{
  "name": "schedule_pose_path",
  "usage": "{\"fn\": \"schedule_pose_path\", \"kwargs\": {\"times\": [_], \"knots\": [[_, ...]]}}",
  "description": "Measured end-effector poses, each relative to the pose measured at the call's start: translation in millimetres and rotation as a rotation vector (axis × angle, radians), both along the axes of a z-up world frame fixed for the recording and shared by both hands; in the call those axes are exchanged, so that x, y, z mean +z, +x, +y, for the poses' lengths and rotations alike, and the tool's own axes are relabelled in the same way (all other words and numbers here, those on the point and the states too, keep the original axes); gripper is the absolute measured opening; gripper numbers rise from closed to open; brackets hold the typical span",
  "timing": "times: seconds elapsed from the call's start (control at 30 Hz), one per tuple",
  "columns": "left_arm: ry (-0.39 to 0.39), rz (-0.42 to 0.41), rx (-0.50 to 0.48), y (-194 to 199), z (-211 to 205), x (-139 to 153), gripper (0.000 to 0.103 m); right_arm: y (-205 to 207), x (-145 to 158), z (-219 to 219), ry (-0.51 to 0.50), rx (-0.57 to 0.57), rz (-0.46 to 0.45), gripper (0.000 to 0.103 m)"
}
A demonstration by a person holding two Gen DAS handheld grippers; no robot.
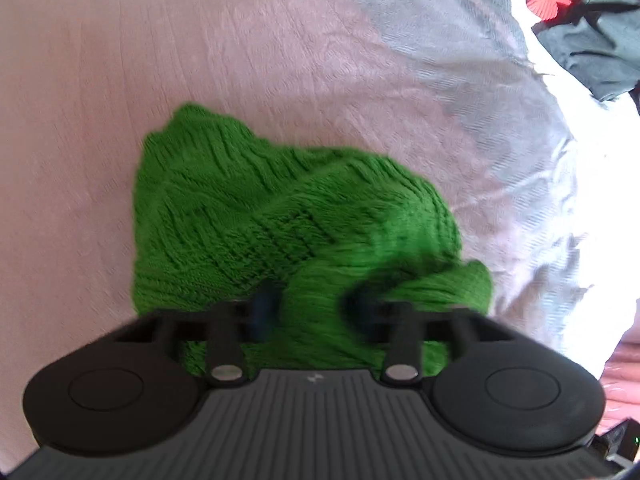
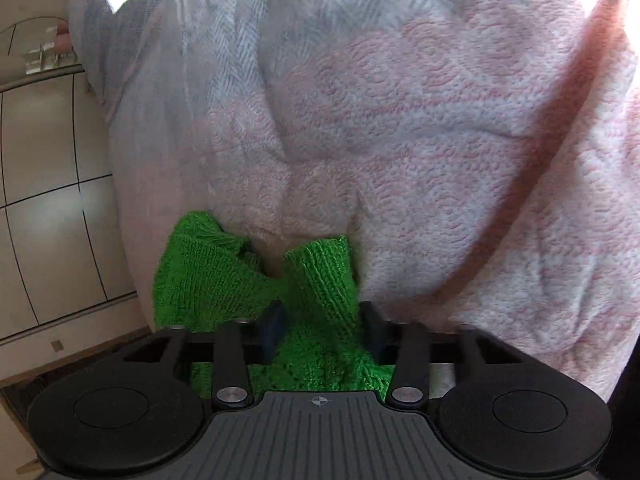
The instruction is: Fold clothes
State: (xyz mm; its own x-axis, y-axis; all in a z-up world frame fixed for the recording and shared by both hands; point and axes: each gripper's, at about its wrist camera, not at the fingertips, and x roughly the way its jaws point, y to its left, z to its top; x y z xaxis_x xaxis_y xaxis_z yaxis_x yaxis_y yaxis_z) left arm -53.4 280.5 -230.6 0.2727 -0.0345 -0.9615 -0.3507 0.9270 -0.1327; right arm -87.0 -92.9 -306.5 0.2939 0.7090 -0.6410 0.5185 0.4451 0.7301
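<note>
A bright green knitted garment [image 1: 260, 208] lies crumpled on a pale pink textured bedspread [image 1: 280, 60]. In the left wrist view my left gripper [image 1: 312, 306] points steeply down at it, and a bunched fold of the knit is pinched between its two fingers. In the right wrist view the same green garment [image 2: 200, 276] rises in two peaks in front of my right gripper [image 2: 322, 322]. Its fingers are closed on a ribbed strip of the knit. The lower part of the garment is hidden under both gripper bodies.
A dark grey-green garment [image 1: 592, 40] and a red item [image 1: 544, 4] lie at the far right of the bed. The bedspread [image 2: 440, 140] is wrinkled, with a deep crease on the right. A tiled floor [image 2: 48, 160] and the bed's edge show at the left.
</note>
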Motion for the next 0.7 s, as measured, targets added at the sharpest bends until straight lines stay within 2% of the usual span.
{"fn": "schedule_pose_path", "kwargs": {"times": [0.1, 0.23, 0.33, 0.5, 0.6, 0.7], "knots": [[-0.057, -0.079, 0.059, -23.2, 16.5, 21.2, 0.014, 23.0, 43.2, 8.3, -0.085, 0.126, -0.165, 0.011], [-0.069, -0.208, 0.149, -35.4, 51.2, 69.2, 0.012, 71.7, 123.3, 29.8, -0.042, 0.19, -0.417, 0.01], [-0.065, -0.322, 0.211, -38.3, 78.5, 112.2, 0.012, 118.5, 193.9, 64.1, 0.035, 0.225, -0.622, 0.009], [-0.068, -0.583, 0.294, -38.2, 112.5, 203.2, 0.012, 154.6, 325.4, 124.0, 0.198, 0.292, -0.974, 0.009], [-0.055, -0.746, 0.327, -53.2, 117.7, 253.9, 0.012, 151.0, 389.1, 145.2, 0.293, 0.321, -1.146, 0.009], [-0.043, -0.867, 0.34, -81.7, 113.1, 285.4, 0.012, 127.6, 425.0, 152.8, 0.393, 0.368, -1.274, 0.009]]}}
